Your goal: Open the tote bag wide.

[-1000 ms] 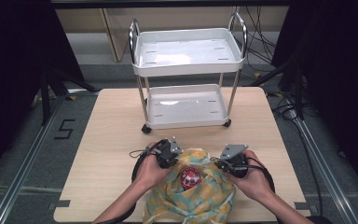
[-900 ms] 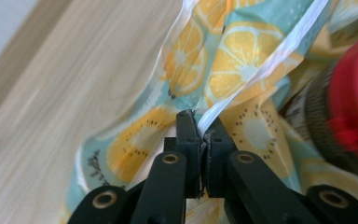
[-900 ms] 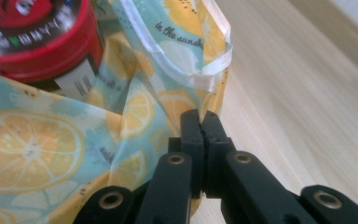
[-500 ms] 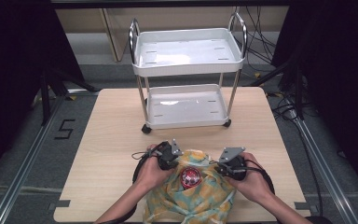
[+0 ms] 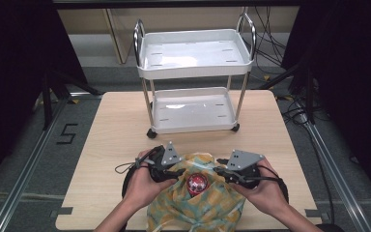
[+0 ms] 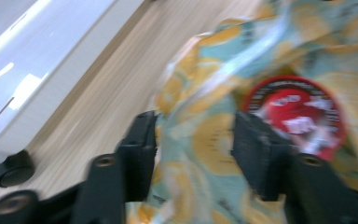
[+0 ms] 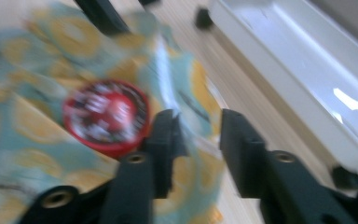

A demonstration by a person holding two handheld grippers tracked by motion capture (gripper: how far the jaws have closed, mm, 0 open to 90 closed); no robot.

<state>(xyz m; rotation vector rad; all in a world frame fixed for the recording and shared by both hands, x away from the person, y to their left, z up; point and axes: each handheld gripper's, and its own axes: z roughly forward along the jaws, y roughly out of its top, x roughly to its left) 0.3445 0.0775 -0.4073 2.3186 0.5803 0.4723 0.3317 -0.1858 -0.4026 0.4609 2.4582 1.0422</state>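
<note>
On the wooden table (image 5: 111,145), at its near edge between the two hands, a yellow-and-teal patterned cloth (image 5: 198,205) is seen lying in loose folds, with a red round tin (image 5: 197,182) sitting in its middle; behind it, well apart, a white two-shelf cart (image 5: 193,82) stands on the far part of the table. The left gripper (image 5: 176,170) is held at the cloth's left upper edge; its jaws have just been opening and now stand apart, with a fold of cloth lying slack between them and not pressed, as the left gripper view shows (image 6: 191,140). The tin is judged to be stiff, smooth and fairly light, liable to roll or slide out if the cloth is tilted; the cloth itself is judged soft, limp and light, so it would sag wherever it is not supported. The right gripper (image 5: 224,173) is held at the cloth's right upper edge; its jaws too have just been opening, less widely, and the cloth's edge lies at the inner jaw without being clamped (image 7: 193,140). A hold is best taken on the cloth's corners or edge folds, both sides gathered evenly, so that the tin stays cradled in the middle.
</note>
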